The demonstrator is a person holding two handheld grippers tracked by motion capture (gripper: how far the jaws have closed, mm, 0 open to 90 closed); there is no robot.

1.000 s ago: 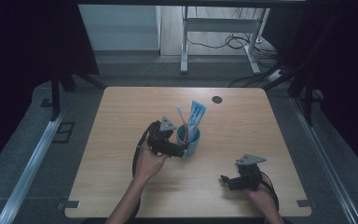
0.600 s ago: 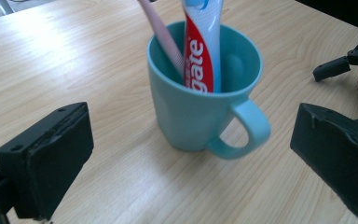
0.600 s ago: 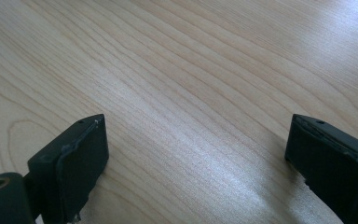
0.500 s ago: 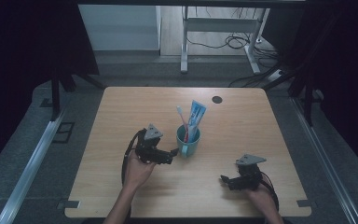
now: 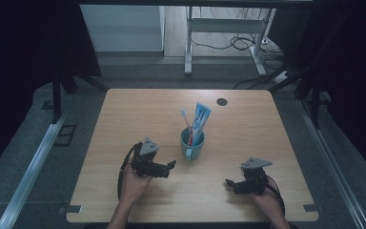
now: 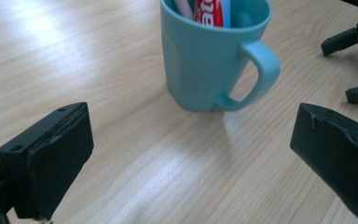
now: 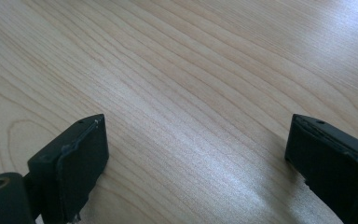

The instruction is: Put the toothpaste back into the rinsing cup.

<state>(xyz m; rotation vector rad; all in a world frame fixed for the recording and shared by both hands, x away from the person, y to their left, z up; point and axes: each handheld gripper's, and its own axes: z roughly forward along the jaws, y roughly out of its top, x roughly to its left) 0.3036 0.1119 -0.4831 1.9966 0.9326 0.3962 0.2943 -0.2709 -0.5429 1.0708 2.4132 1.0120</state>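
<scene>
Risk lies mostly with the teal mug (image 6: 213, 55), which stands upright on the worktop (image 5: 124, 119) just ahead of the left tool (image 5: 168, 168), handle turned towards it; toothbrush (image 5: 186, 121) and toothpaste tube (image 5: 201, 119) lean tall inside; both tools gape with nothing between their jaws, the right tool (image 5: 229, 184) well off to the mug's far side; a clumsy forward reach might clip the handle and tip the top-heavy load; grasping only the handle could let it swing

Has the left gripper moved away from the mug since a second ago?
Yes. In the high view the left gripper has drawn back from the teal mug, toward the person's edge of the table and leftward. Its jaws are open and empty.
</scene>
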